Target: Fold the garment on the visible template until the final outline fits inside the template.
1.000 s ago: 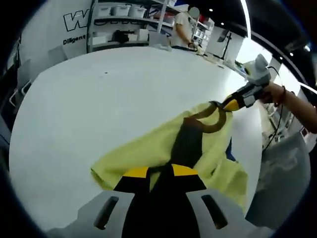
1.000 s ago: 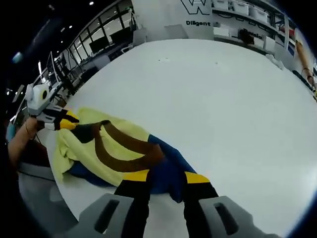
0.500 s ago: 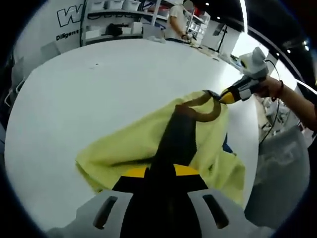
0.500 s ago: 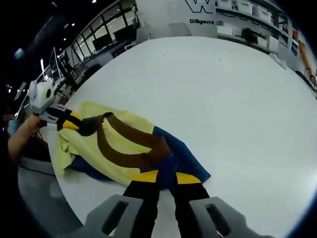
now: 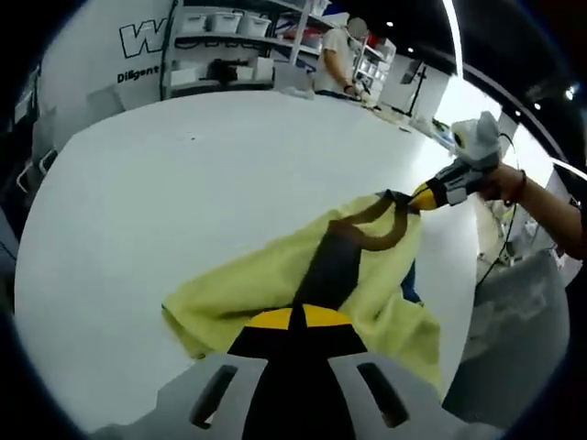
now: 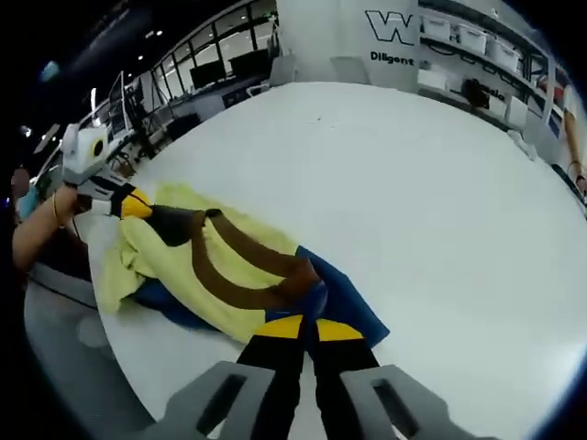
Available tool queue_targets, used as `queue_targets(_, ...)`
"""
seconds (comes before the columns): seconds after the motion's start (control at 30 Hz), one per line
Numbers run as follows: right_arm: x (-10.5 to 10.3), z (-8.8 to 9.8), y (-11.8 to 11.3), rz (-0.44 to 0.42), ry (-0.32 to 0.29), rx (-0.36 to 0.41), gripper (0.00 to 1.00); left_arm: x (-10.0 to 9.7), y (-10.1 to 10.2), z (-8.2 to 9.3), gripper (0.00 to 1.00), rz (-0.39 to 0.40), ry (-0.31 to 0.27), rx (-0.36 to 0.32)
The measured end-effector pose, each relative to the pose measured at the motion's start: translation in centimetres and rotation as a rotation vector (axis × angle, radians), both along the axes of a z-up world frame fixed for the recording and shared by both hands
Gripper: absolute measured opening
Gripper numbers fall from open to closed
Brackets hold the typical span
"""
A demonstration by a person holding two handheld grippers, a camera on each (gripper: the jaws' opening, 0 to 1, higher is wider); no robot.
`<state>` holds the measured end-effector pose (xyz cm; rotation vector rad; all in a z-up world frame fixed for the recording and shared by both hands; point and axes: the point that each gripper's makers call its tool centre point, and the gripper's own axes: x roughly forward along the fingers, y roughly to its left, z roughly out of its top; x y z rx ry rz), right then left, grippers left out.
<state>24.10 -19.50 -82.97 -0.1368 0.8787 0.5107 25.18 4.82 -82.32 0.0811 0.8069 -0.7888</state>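
A pale yellow garment (image 5: 275, 275) with brown bands (image 6: 229, 270) and a blue layer (image 6: 344, 298) lies bunched near the white table's (image 5: 183, 174) edge. In the left gripper view my left gripper (image 5: 292, 318) is shut on the garment's near edge, where a dark band runs into the jaws. In the right gripper view it appears again as the left gripper (image 6: 138, 205), held by a hand and pinching the yellow cloth. My right gripper (image 6: 307, 325) is shut where brown band meets blue cloth. In the left gripper view it is the right gripper (image 5: 417, 195), gripping the brown loop.
The white table (image 6: 413, 183) stretches wide and bare beyond the garment. Its edge (image 6: 110, 339) runs close under the cloth. Shelves with boxes (image 5: 220, 46) and a standing person (image 5: 341, 60) are at the far side. A grey floor strip (image 5: 514, 312) lies past the table edge.
My right gripper's jaws have come together on the cloth at the brown band. The left gripper has stayed shut on the garment. Both views shifted slightly with the hands.
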Motion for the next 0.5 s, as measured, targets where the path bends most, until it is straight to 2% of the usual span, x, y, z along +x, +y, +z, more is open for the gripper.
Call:
queue_targets(0.03,0.0,0.4,0.1,0.004,-0.012,0.004,0.0,0.1,0.2,1.0,0.0,-0.003,-0.013,0.001)
queue_targets(0.1,0.1,1.3,0.4,0.01,-0.043,0.017,0.0,0.0,0.3,1.6,0.0,-0.008,-0.024,0.013)
queue_targets(0.17,0.3,2.1,0.6,0.011,-0.069,0.024,0.0,0.2,0.1,2.7,0.0,-0.006,-0.046,-0.006)
queue_targets(0.33,0.6,4.3,0.9,0.009,-0.138,0.027,0.0,0.3,0.5,4.0,0.0,0.0,-0.072,0.004)
queue_targets(0.5,1.1,6.7,1.3,0.04,-0.199,0.018,0.0,1.3,1.1,6.1,0.0,0.024,-0.126,0.008)
